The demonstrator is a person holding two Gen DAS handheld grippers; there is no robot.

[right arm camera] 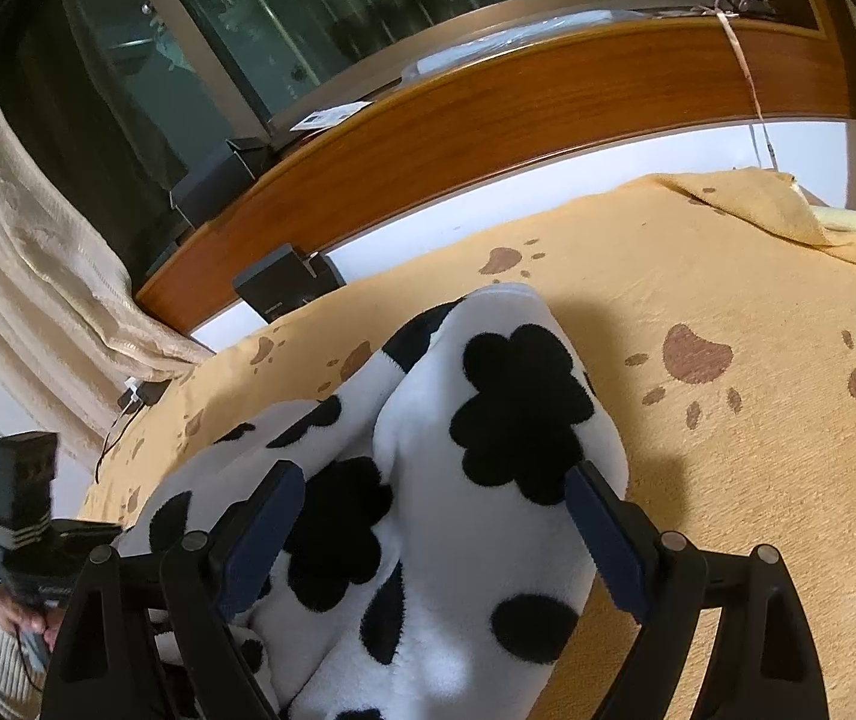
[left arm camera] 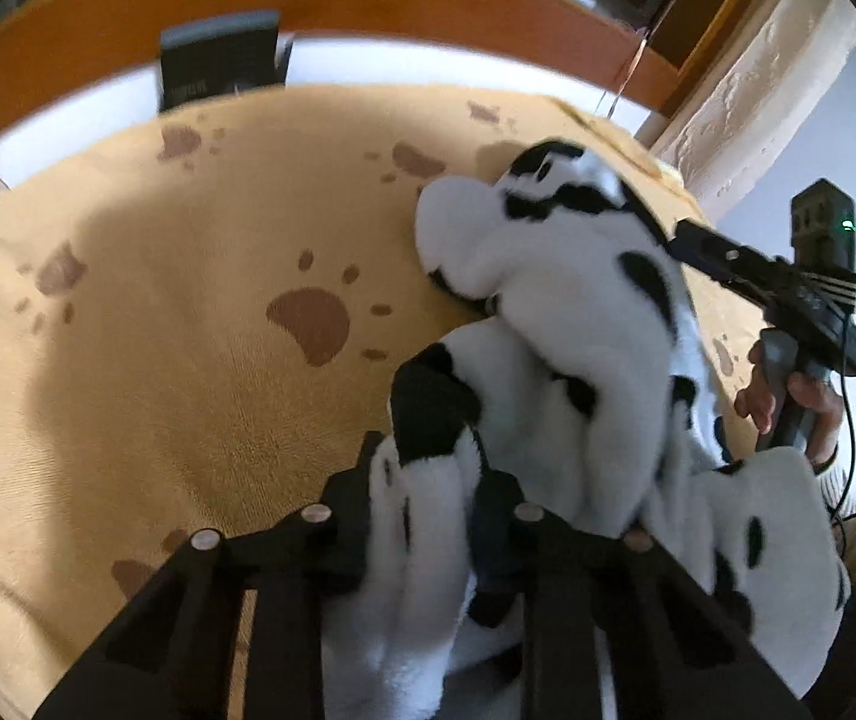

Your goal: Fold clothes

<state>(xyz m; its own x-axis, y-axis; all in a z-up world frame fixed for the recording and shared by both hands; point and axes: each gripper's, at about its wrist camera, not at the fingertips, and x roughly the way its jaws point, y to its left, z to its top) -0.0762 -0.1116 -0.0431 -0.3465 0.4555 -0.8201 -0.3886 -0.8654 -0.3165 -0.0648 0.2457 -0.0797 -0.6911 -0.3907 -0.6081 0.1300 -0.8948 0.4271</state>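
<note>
Left wrist view: the left gripper (left arm camera: 428, 516) is clamped on a bunched fold of the cow-print fleece (left arm camera: 554, 324), which is heaped on a tan paw-print blanket (left arm camera: 188, 330); the fleece's near end runs out of frame below. At the right edge the right gripper (left arm camera: 698, 243) reaches in behind the fleece, its tips hidden, held by a hand (left arm camera: 800, 402). Right wrist view: the right gripper (right arm camera: 434, 516) stands wide, its fingers (right arm camera: 602, 528) either side of a fleece (right arm camera: 488, 450) roll; whether they press it is unclear. Only here are the window (right arm camera: 368, 6) and curtain (right arm camera: 32, 276) seen.
</note>
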